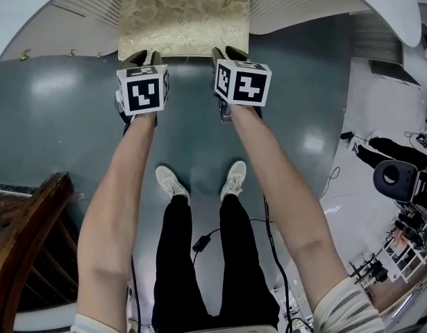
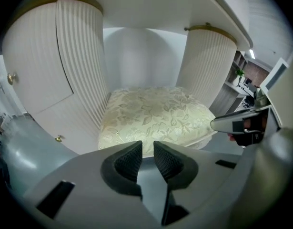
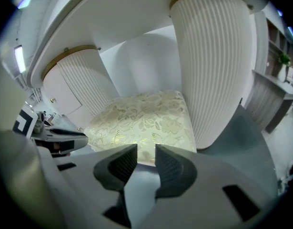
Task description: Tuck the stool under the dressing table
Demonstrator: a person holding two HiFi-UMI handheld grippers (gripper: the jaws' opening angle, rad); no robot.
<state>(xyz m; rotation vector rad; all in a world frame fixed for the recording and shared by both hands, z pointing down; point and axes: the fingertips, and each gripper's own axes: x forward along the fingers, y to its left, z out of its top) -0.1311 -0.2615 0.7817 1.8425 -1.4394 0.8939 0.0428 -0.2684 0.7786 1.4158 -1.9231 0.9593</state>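
The stool (image 1: 184,16) has a cream floral cushion and stands in the kneehole of the white fluted dressing table (image 1: 380,5), between its two rounded pedestals (image 2: 79,56) (image 3: 213,66). My left gripper (image 1: 145,55) hovers just short of the stool's near edge at its left. The right gripper (image 1: 229,51) is at the same edge on the right. In the left gripper view the left gripper (image 2: 147,151) shows a narrow bare gap, with the cushion (image 2: 156,113) beyond it. The right gripper (image 3: 145,156) is likewise open and holds nothing, the cushion (image 3: 146,118) lying ahead of it.
A dark wooden piece of furniture (image 1: 26,241) stands at lower left. A black cable (image 1: 206,240) trails on the grey floor by the person's white shoes (image 1: 173,182). Camera gear and cables (image 1: 400,179) crowd the right side.
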